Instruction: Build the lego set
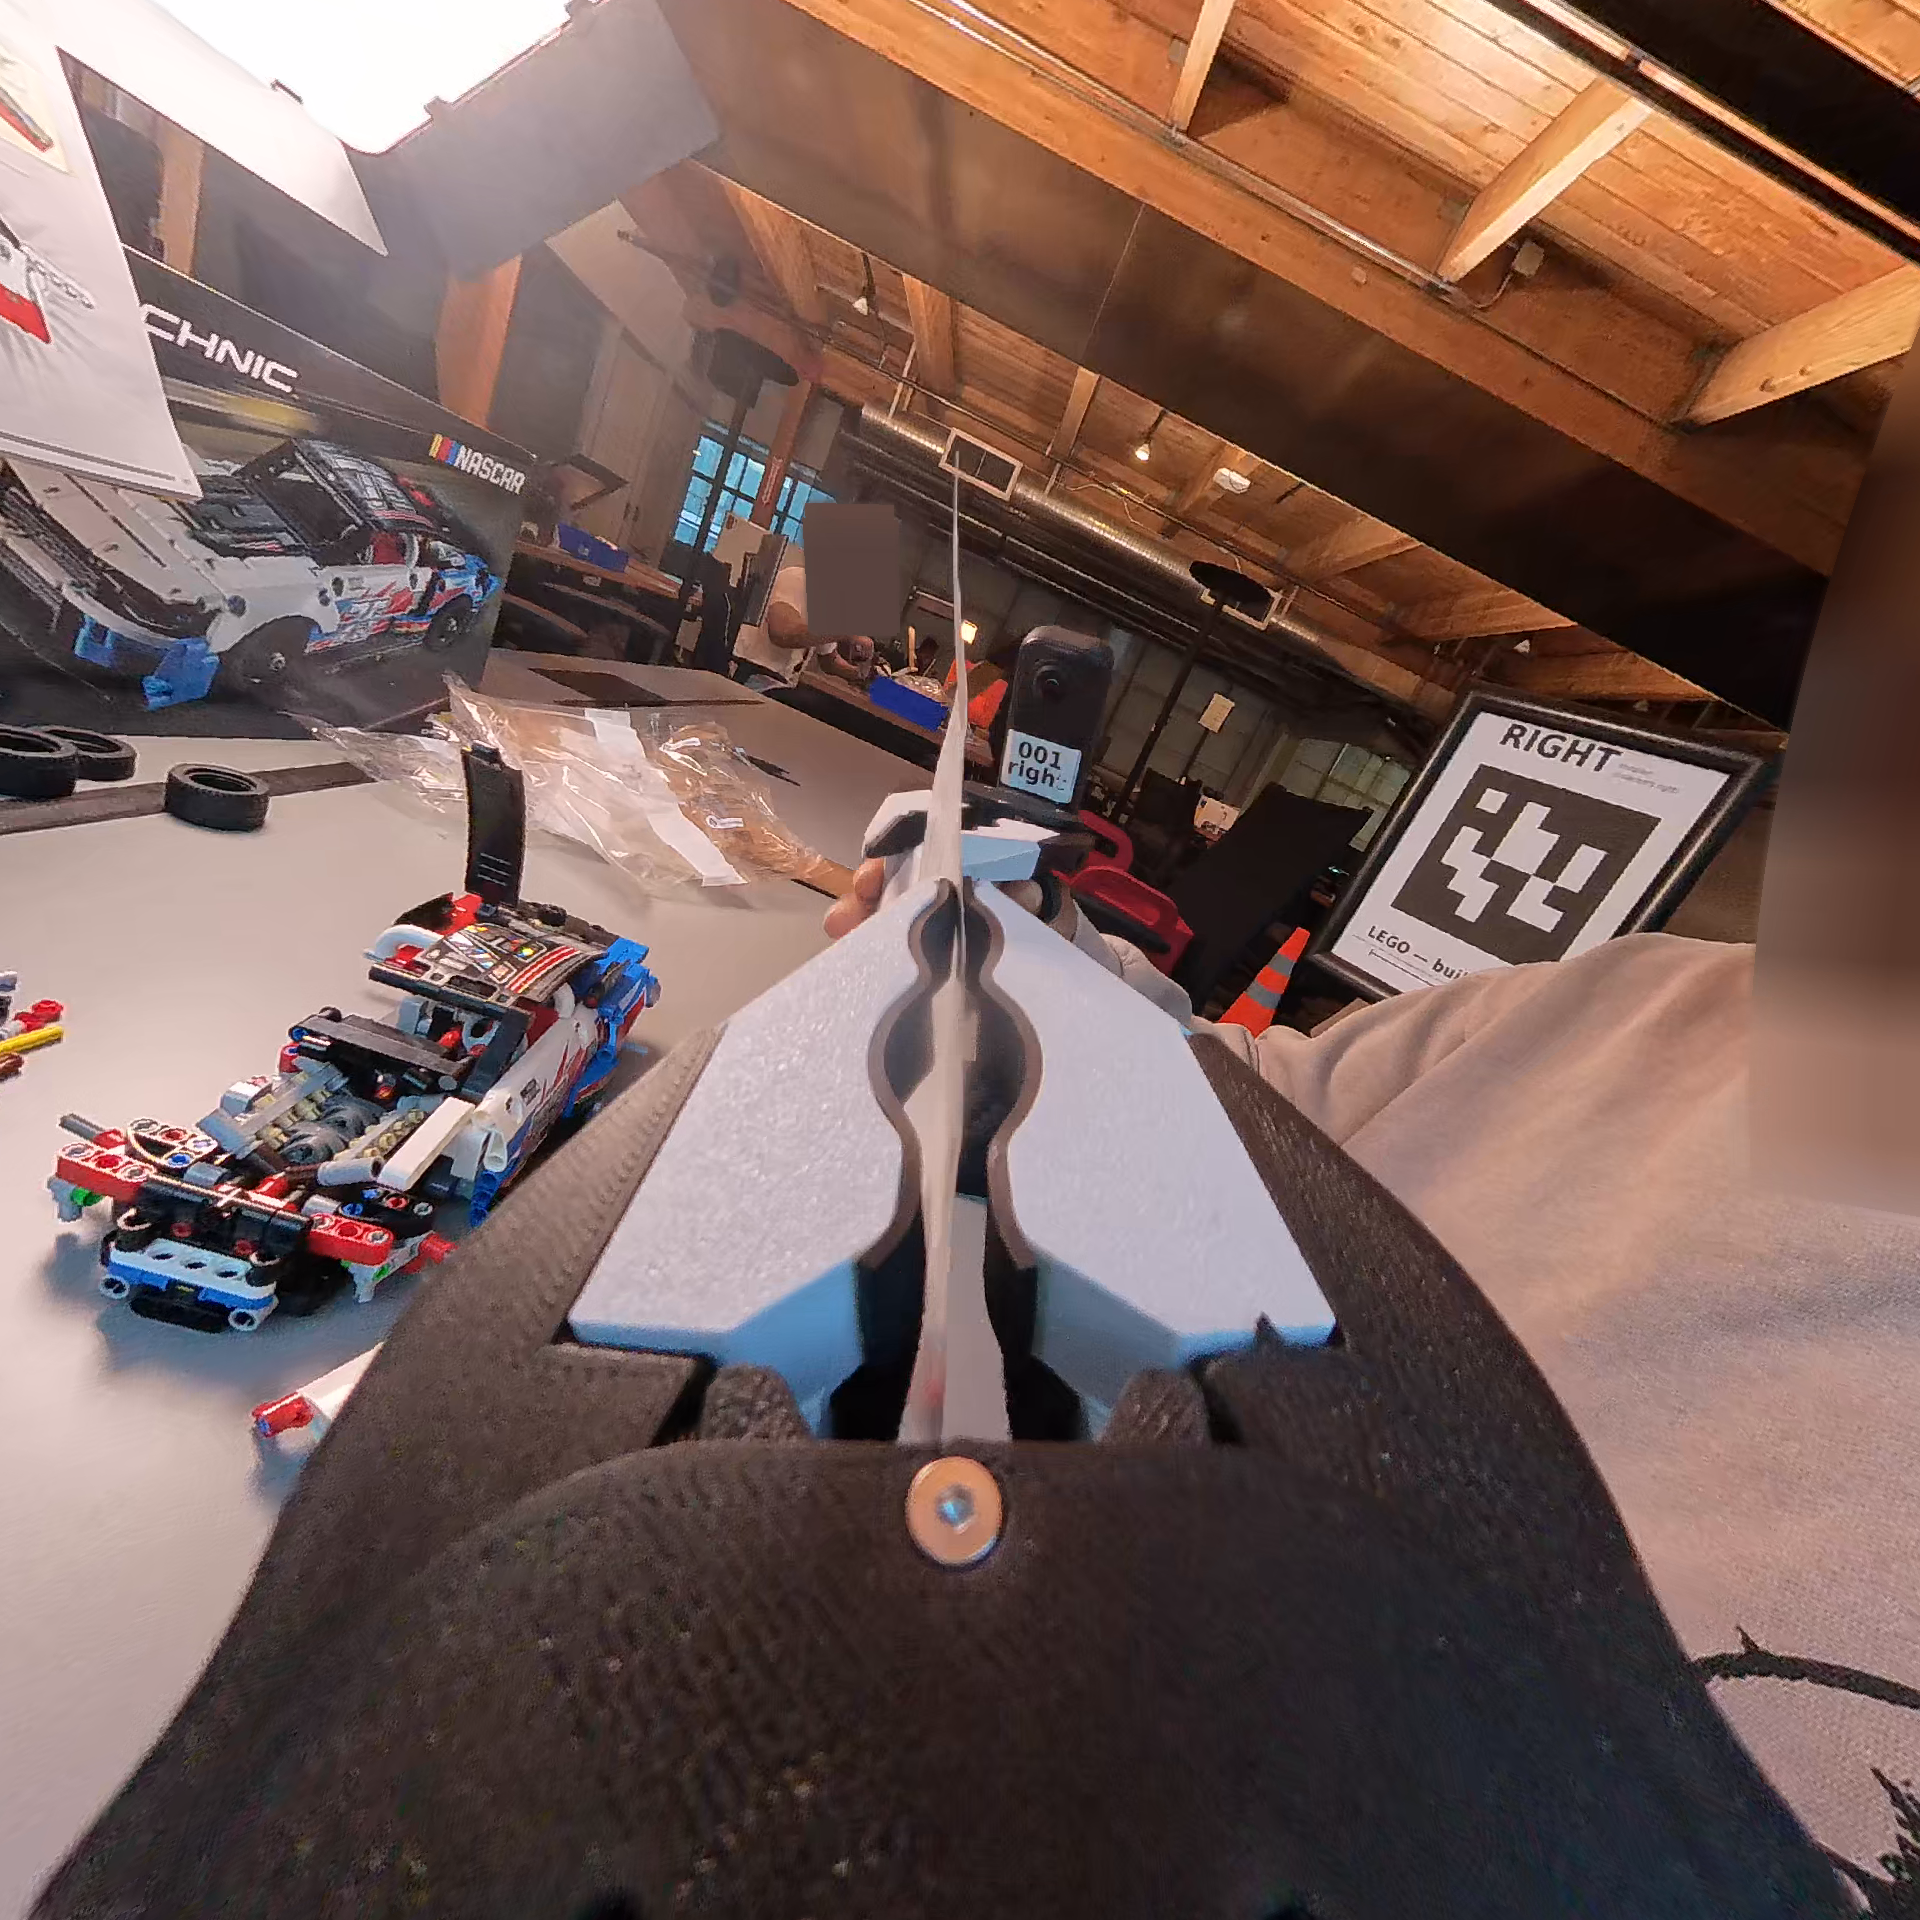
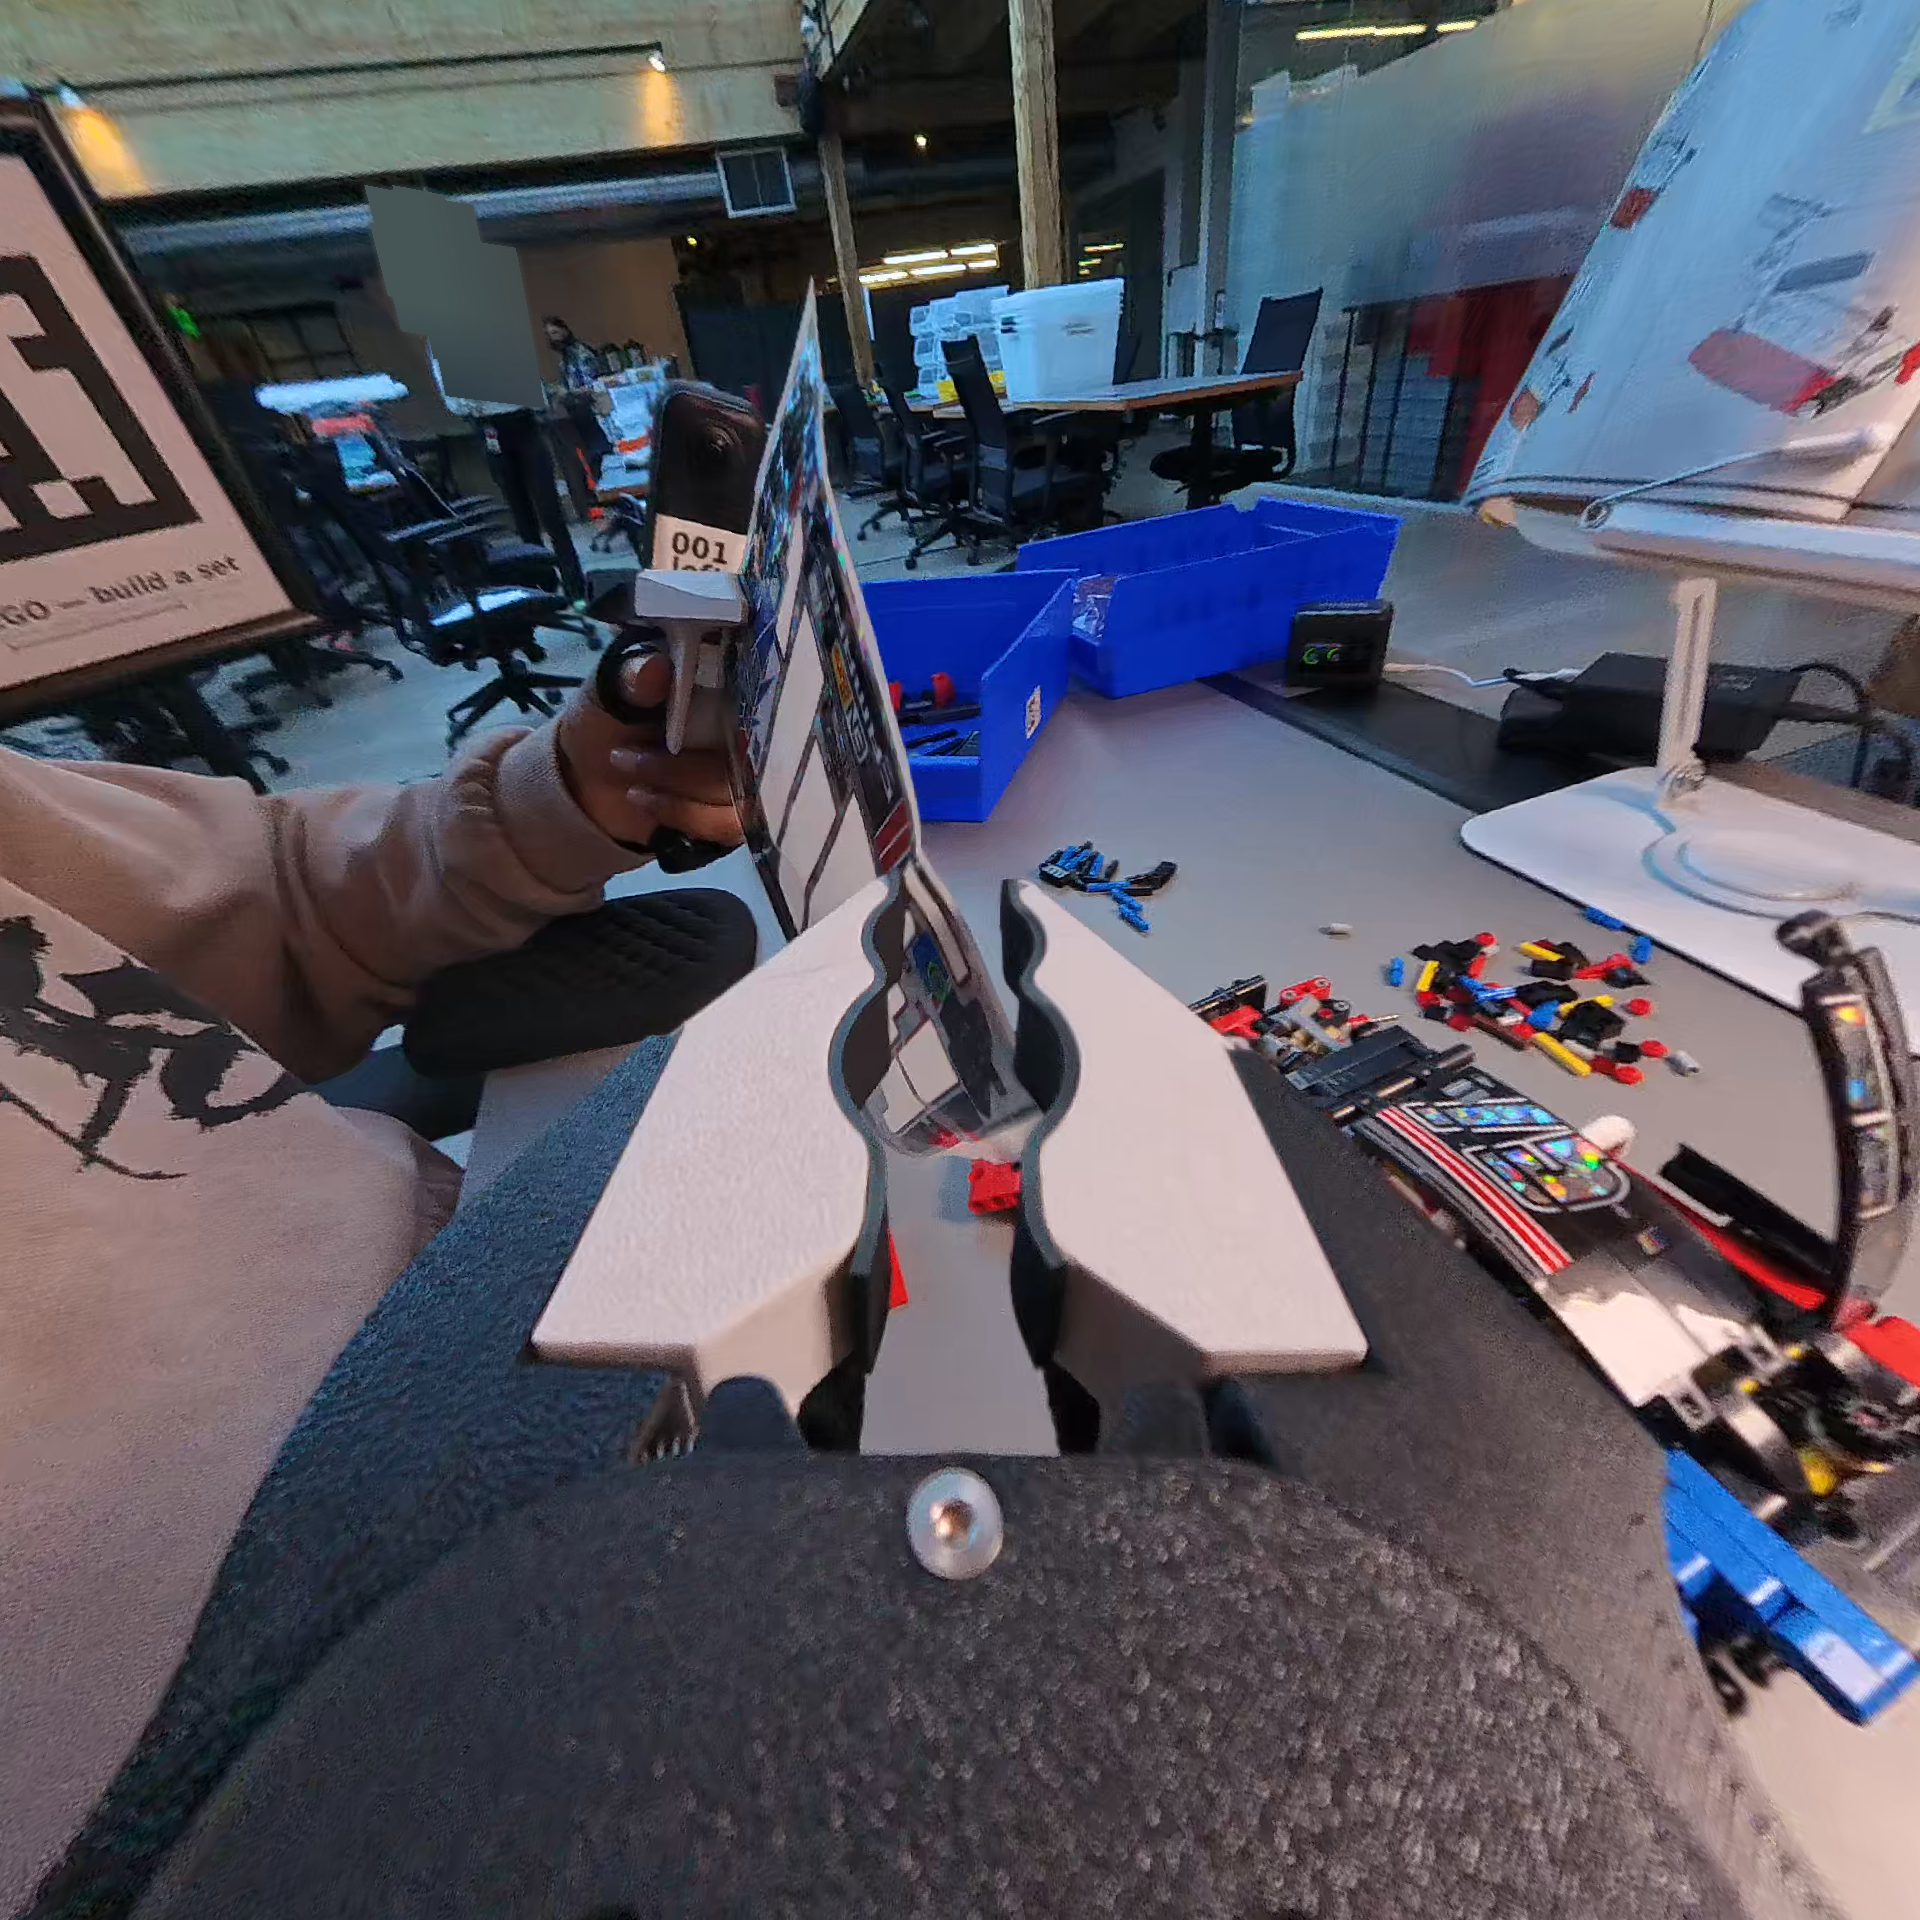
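Fingers (image 1: 790, 1122) of the left tool (image 1: 954, 914) are pressed together on a sticker sheet (image 1: 956, 727), which is seen edge-on and rises past the tips. In the right wrist view the same sheet (image 2: 831, 675) is seen from its printed side, tilted, with its lower corner standing between the parted fingers (image 2: 727, 1143) of the right tool (image 2: 940, 904); a clear gap is seen on the right side of the sheet, and contact with the left finger cannot be told. The left tool (image 2: 696, 623) is seen there farther off, gripped by a hand (image 2: 649, 758) in a beige sleeve.

To the left of the left tool, the partly built lego car (image 1: 353, 1101) is set on the grey counter (image 1: 208, 904), with a black panel raised at its far end. Beyond it, crumpled clear bags (image 1: 623, 769), loose black tyres (image 1: 216, 796) and the set's box (image 1: 260, 540) are seen.

To the right of the right tool, the car (image 2: 1558, 1184) lies close by, and past it a scatter of small loose pieces (image 2: 1527, 997) is spread on the counter (image 2: 1299, 810). Farther ahead, blue bins (image 2: 1143, 613) are placed, and a white stand (image 2: 1683, 675) carrying the open instruction booklet (image 2: 1745, 312) is seen at the far right.
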### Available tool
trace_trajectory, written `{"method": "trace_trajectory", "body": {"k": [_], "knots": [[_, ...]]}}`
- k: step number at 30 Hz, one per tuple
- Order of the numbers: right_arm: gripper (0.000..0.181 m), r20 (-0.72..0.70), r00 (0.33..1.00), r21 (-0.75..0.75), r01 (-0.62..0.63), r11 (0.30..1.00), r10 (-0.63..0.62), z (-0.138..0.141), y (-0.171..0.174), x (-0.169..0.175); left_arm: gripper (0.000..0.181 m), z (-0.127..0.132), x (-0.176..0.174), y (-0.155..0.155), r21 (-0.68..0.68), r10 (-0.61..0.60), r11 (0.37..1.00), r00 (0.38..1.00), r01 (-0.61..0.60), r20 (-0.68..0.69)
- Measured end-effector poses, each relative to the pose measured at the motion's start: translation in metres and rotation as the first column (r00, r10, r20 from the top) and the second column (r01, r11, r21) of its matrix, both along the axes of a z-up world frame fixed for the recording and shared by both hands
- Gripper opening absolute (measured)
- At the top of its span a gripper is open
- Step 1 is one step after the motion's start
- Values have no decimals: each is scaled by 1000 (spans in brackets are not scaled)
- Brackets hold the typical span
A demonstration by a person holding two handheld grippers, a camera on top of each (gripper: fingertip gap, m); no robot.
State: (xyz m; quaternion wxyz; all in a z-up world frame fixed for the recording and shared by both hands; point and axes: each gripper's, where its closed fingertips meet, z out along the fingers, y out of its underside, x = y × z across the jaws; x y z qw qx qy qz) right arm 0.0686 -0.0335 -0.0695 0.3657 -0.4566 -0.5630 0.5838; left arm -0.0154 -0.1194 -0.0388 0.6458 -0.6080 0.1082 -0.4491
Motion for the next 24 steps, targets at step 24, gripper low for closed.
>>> {"method": "trace_trajectory", "body": {"k": [24], "knots": [[27,-93,995,485,71,871,-29,29,-44,-31,0,-8,1,2,-35,-9,999,999,11,54]]}}
